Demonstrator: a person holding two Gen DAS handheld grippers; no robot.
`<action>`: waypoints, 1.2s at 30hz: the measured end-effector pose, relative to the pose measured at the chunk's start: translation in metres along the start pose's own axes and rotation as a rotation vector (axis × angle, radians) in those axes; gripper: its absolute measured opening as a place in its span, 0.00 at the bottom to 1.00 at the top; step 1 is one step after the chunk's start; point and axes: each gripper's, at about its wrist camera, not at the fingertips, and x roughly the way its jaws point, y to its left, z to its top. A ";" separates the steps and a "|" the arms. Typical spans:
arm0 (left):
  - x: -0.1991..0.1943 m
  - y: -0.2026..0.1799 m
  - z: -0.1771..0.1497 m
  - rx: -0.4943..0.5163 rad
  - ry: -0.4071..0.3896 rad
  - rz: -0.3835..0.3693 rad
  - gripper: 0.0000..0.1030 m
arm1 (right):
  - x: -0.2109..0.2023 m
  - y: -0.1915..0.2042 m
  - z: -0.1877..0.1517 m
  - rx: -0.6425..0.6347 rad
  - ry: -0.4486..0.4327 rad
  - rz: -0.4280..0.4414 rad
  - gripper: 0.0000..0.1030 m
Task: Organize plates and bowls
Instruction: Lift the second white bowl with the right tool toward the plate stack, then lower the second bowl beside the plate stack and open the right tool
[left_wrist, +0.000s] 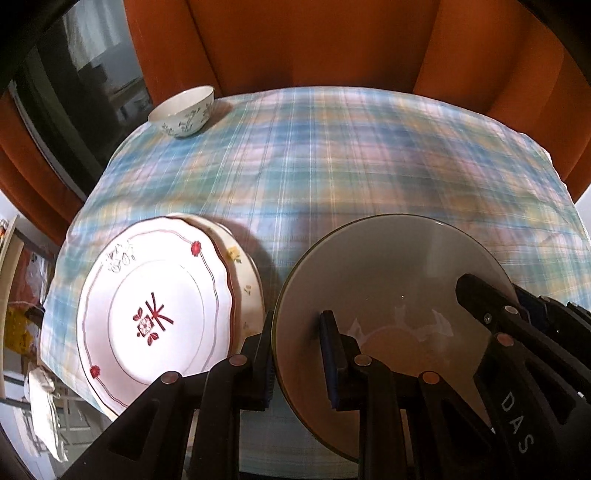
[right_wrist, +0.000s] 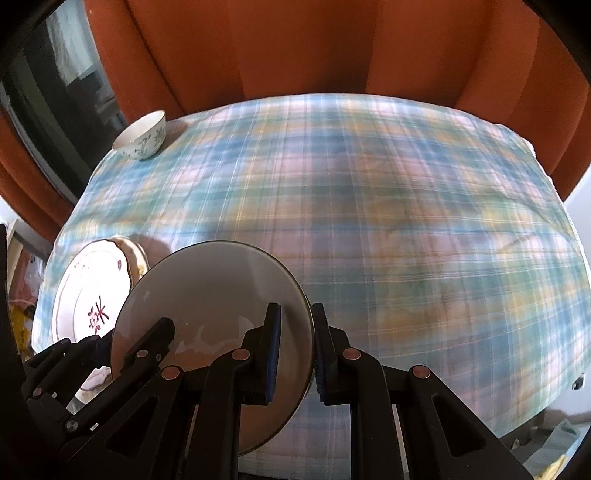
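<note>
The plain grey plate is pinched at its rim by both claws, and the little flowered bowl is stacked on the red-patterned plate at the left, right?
Not quite. Both the left claw and the right claw do pinch the grey plate at its rim, but the flowered bowl is not stacked on the red-patterned plate. The left wrist view shows it standing alone on the plaid cloth at the far corner.

A home dining spot: plaid tablecloth (right_wrist: 369, 206), orange curtains (right_wrist: 295, 48) and china plates (left_wrist: 155, 314) show it.

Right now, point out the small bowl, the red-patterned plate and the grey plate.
small bowl (left_wrist: 184, 114), left wrist view, outer wall.
red-patterned plate (left_wrist: 151, 317), left wrist view, centre motif.
grey plate (right_wrist: 210, 288), right wrist view, inner face.
</note>
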 end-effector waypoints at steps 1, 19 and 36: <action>0.001 0.000 0.000 -0.006 0.004 0.000 0.20 | 0.000 0.001 0.001 -0.010 -0.003 -0.002 0.19; 0.005 -0.005 -0.009 -0.047 -0.011 0.022 0.21 | 0.006 0.002 0.000 -0.101 -0.029 -0.021 0.19; 0.004 -0.010 -0.008 0.008 0.006 -0.086 0.60 | 0.017 -0.002 0.000 -0.067 0.019 0.036 0.59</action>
